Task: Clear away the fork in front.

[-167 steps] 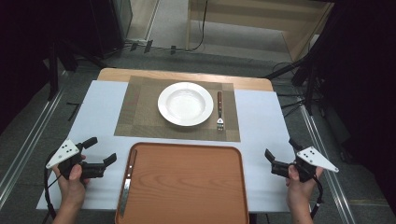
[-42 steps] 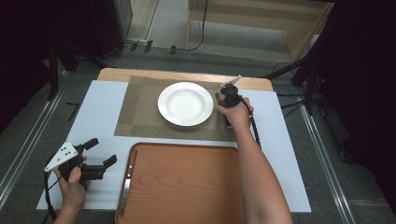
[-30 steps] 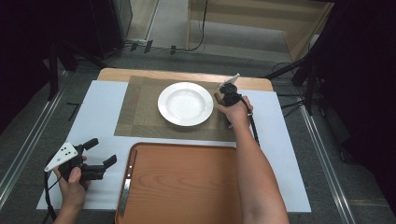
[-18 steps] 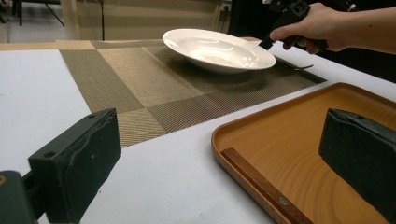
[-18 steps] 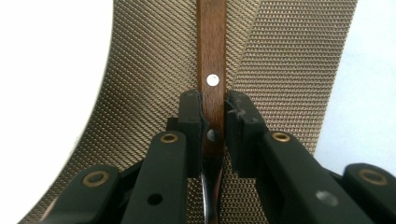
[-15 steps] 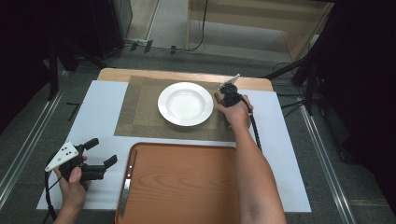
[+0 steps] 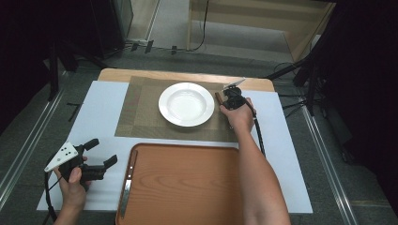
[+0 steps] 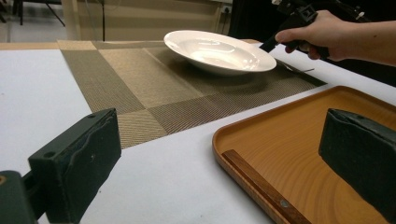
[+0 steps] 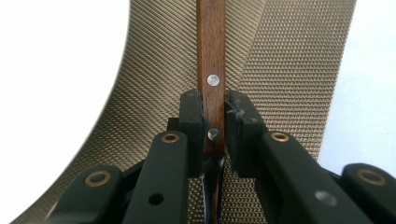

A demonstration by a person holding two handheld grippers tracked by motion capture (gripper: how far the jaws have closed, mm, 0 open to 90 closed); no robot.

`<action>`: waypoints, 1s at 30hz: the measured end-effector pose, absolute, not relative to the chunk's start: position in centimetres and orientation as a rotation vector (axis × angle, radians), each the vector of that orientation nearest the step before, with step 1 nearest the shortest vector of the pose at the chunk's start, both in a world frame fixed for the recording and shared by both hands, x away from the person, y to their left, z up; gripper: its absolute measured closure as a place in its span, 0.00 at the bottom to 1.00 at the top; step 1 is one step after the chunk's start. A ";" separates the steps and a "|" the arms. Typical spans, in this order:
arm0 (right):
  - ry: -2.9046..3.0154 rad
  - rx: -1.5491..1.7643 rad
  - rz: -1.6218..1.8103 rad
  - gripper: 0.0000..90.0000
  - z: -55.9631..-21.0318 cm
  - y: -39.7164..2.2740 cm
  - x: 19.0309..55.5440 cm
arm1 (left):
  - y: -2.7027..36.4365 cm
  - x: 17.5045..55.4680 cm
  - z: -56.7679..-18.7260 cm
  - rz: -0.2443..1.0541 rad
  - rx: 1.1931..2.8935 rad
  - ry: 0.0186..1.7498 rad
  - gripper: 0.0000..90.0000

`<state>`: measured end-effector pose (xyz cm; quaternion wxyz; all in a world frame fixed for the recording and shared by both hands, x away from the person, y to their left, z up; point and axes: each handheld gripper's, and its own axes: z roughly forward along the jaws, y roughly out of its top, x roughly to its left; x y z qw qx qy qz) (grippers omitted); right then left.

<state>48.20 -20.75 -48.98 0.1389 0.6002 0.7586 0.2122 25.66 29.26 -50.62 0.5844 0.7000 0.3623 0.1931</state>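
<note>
Fingers of the right gripper [image 9: 215, 135] are clamped on the brown wooden handle of a riveted piece of cutlery [image 9: 211, 60], one black pad pressed to each side of it just above where the metal shank begins. In the right gripper view two silver rivets show on that handle, which runs straight toward 12 o'clock over the woven beige-and-brown placemat [image 9: 289, 70]. Whether it is a knife or a fork I cannot tell.

In the high view the right gripper [image 7: 231, 97] sits at 3 o'clock of the round white ceramic soup plate [image 7: 186, 103], just beside its rim, with the hand [image 7: 239, 117] behind it and the forearm reaching over the rectangular orange-brown wooden tray [image 7: 183, 187]. The plate stands in the middle of the placemat [image 7: 141, 112], at 12 o'clock of the tray.

Fingers of the left gripper [image 7: 98, 152] stand wide apart with nothing between them, at 9 o'clock of the tray, over the white sheet covering the worktop [image 7: 101, 103]. A second wooden-handled piece of cutlery [image 7: 127, 180] lies along the tray's left edge. The left gripper view looks between its two black pads [image 8: 88, 158] across the tray's near corner [image 8: 280, 154] to the plate [image 8: 219, 49].
</note>
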 end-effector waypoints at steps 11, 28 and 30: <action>2.111 1.692 0.775 0.85 -47.1 -21.9 46.2 | 29.1 25.6 -50.5 0.471 1.644 0.855 0.00; 1.983 1.568 1.017 0.85 -45.3 -24.3 42.4 | 27.5 25.6 -49.7 0.498 1.689 0.841 0.00; 1.972 1.556 1.055 0.85 -45.1 -24.6 41.9 | 27.1 25.6 -49.4 0.489 1.686 0.831 0.00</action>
